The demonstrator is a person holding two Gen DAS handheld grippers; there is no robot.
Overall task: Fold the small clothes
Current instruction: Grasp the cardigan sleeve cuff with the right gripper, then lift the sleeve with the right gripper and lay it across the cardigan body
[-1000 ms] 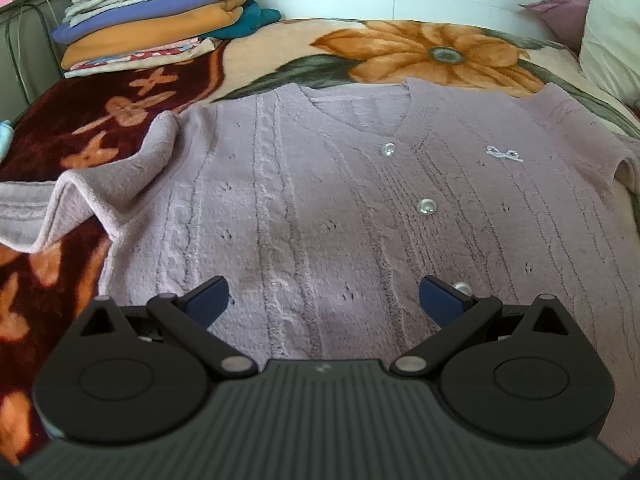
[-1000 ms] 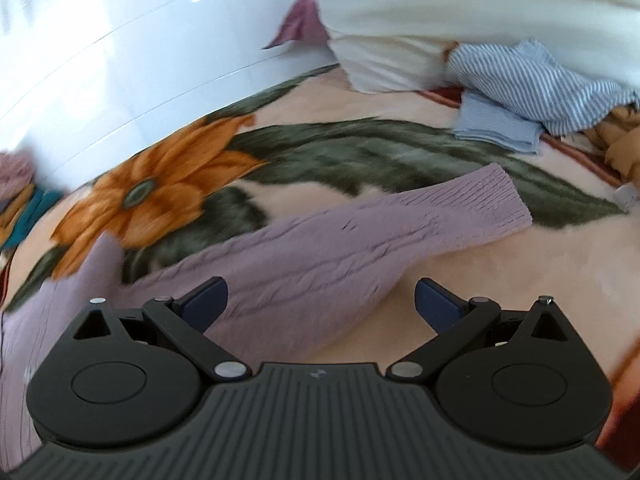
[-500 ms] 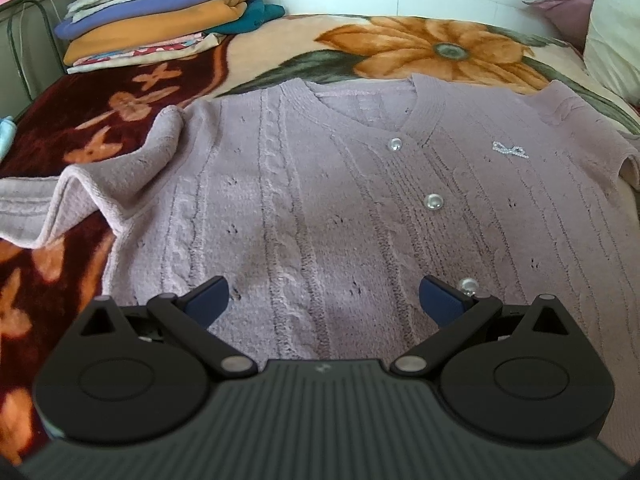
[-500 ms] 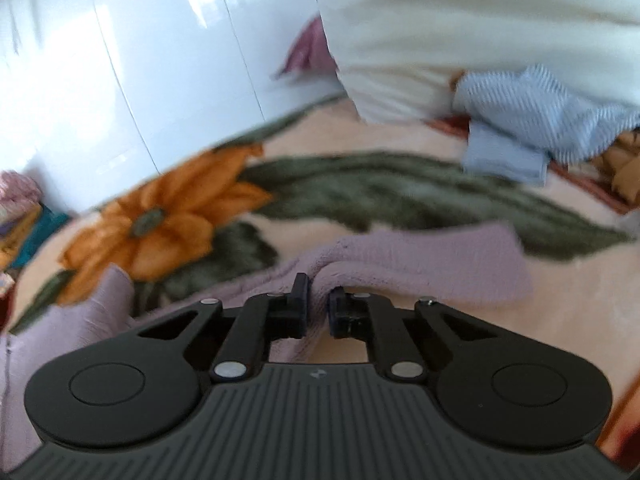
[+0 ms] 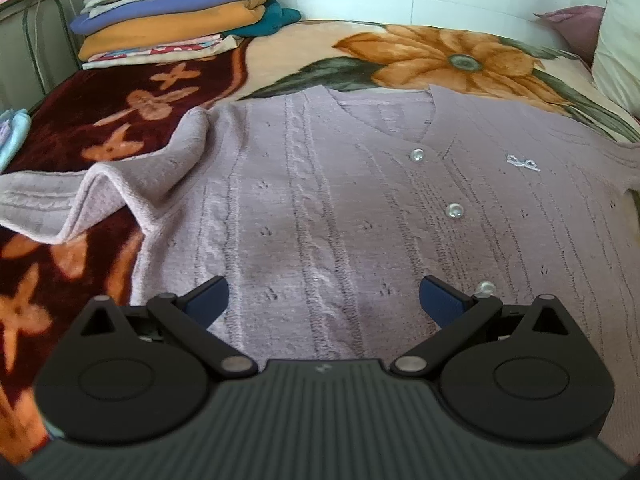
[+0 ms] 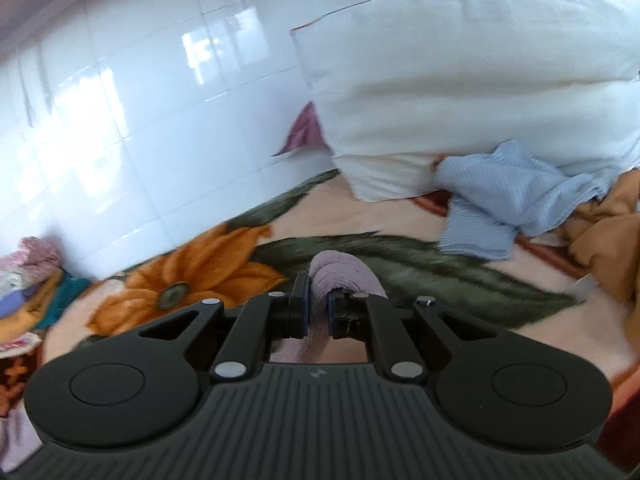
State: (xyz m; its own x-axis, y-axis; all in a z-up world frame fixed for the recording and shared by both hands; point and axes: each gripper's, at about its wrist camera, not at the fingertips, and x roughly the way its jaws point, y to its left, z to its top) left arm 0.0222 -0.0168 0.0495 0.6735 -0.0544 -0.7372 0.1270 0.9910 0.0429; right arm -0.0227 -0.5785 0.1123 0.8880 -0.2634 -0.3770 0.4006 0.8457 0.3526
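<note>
Left wrist view: the left hand-held gripper (image 5: 324, 298) stands wide open and empty over the cardigan (image 5: 340, 208), which lies flat mid-frame on the bed (image 5: 280, 60), folded clothes (image 5: 172, 12) stacked upper left; no writing reads. Right wrist view: the right hand-held gripper (image 6: 318, 312) is clamped on the sleeve (image 6: 344, 272), lifted at centre, with a pillow (image 6: 460, 92) upper right.

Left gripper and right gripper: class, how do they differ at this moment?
The left gripper is open and holds nothing; the right gripper is shut on the cardigan sleeve. The left hovers over the flat cardigan; the right has the sleeve bunched between its pads. Both are black with blue pads.
</note>
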